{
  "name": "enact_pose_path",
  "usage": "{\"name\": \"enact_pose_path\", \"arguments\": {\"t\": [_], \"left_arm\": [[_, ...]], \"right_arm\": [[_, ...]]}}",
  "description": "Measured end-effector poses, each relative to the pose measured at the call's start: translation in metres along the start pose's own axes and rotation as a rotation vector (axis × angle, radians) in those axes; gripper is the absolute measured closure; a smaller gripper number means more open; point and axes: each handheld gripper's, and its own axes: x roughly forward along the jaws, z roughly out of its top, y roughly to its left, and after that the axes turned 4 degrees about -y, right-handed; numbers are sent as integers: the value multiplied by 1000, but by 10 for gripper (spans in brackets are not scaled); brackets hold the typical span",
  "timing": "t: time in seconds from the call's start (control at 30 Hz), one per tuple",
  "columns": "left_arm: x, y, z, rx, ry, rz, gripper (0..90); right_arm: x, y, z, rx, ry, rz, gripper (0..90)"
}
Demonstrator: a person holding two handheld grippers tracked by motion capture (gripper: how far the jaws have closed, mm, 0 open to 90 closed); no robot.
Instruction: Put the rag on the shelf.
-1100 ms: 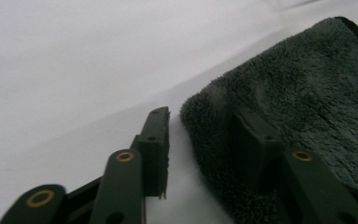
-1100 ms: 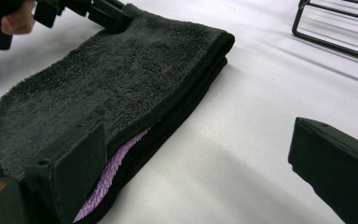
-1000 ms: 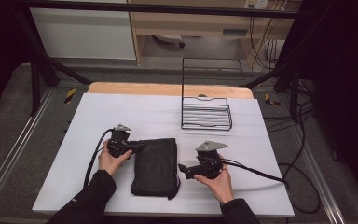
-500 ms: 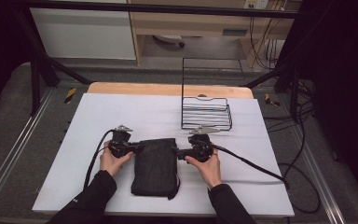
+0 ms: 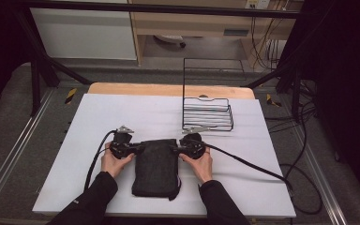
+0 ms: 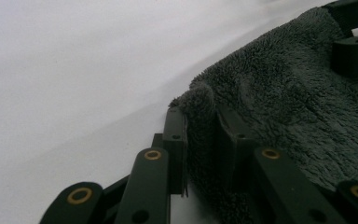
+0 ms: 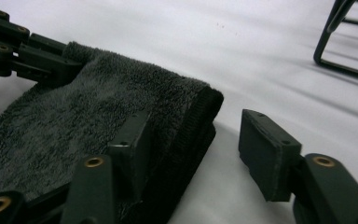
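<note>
On the white counter (image 5: 98,117), the folded towel (image 5: 157,168) runs twelve-to-six; left fingers (image 6: 200,140) pinch its ten-o'clock corner, while the right fingers (image 7: 191,140), just closing, straddle its two-o'clock corner unclamped.

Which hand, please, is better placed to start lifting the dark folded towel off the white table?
Left: the left gripper is shut on the dark grey folded terry towel's corner, while the right gripper's fingers have been closing but remain apart around its corner.

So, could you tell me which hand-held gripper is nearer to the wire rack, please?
Right. The right hand-held gripper sits at the folded dark towel's far right corner, just in front of the wire rack; the left hand-held gripper pinches the towel's far left corner, farther away.
</note>
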Motion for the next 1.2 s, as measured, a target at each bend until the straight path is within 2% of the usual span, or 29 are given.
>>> {"name": "enact_pose_path", "arguments": {"t": [0.07, 0.13, 0.3, 0.4, 0.5, 0.67, 0.87, 1.03, 1.2], "left_arm": [[0, 0, 0, 2, -2, 0, 744], [0, 0, 0, 2, -4, 0, 744], [0, 1, -1, 6, -8, -8, 745], [0, 2, -1, 10, -8, -12, 746], [0, 2, -1, 8, -9, -19, 748], [-1, 5, 0, -24, -8, -34, 775], [-6, 4, 1, -26, -22, -30, 803], [-20, 3, 5, -35, -78, -57, 809], [-31, -4, 7, -9, -118, -58, 810]], "right_arm": [[1, 1, -1, 13, 11, 6, 507], [2, 1, -1, 39, 23, 33, 581], [3, 1, -2, 78, 37, 49, 634], [4, 0, -1, 121, 53, 71, 699], [5, -1, 0, 144, 63, 89, 746], [4, -2, 1, 159, 68, 97, 777], [0, -1, 3, 158, 58, 97, 791], [-8, 2, 7, 148, 29, 107, 792], [-19, 7, 10, 129, -14, 119, 792]]}}
